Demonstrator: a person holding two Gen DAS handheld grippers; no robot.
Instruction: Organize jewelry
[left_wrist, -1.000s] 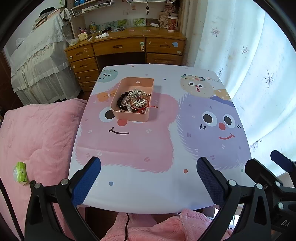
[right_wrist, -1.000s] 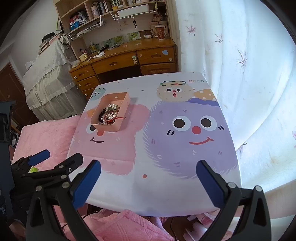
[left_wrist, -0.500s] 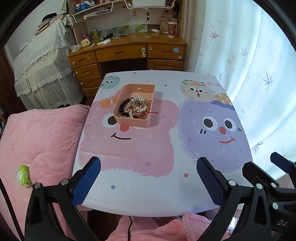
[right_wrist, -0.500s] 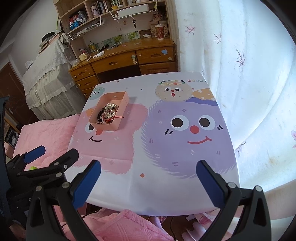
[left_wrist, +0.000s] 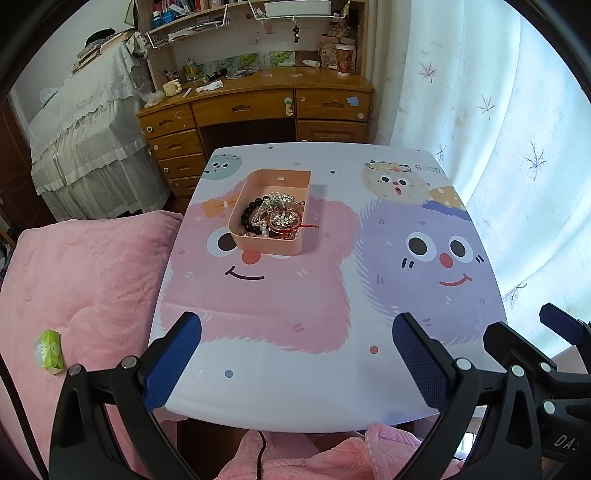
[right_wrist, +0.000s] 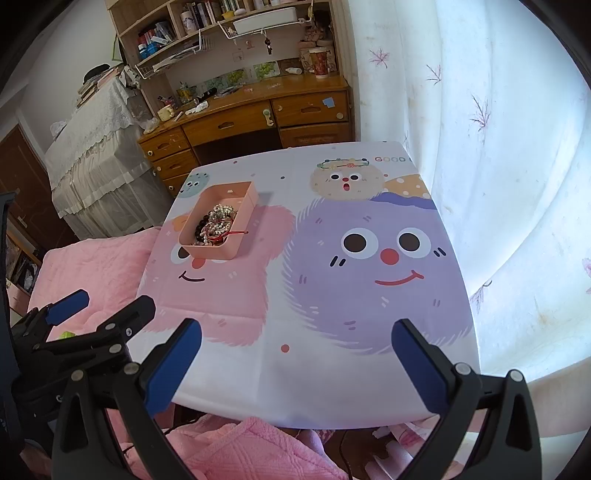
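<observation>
Both hand-held grippers spread wide, empty (green packet (left_wrist: 48, 349) clear only from the left wrist).

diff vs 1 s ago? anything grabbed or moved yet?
Nothing grabbed. The left gripper has tilted up or pulled back: the pink tray sits lower in its view and more of the desk shelf shows. The right gripper barely shifted. Both stay open and empty; the jewelry stays piled in the tray, on the table.

Both grippers hang side by side at the near edge, the left gripper (left_wrist: 295, 360) and right gripper (right_wrist: 295, 360) each spread wide and empty.
</observation>
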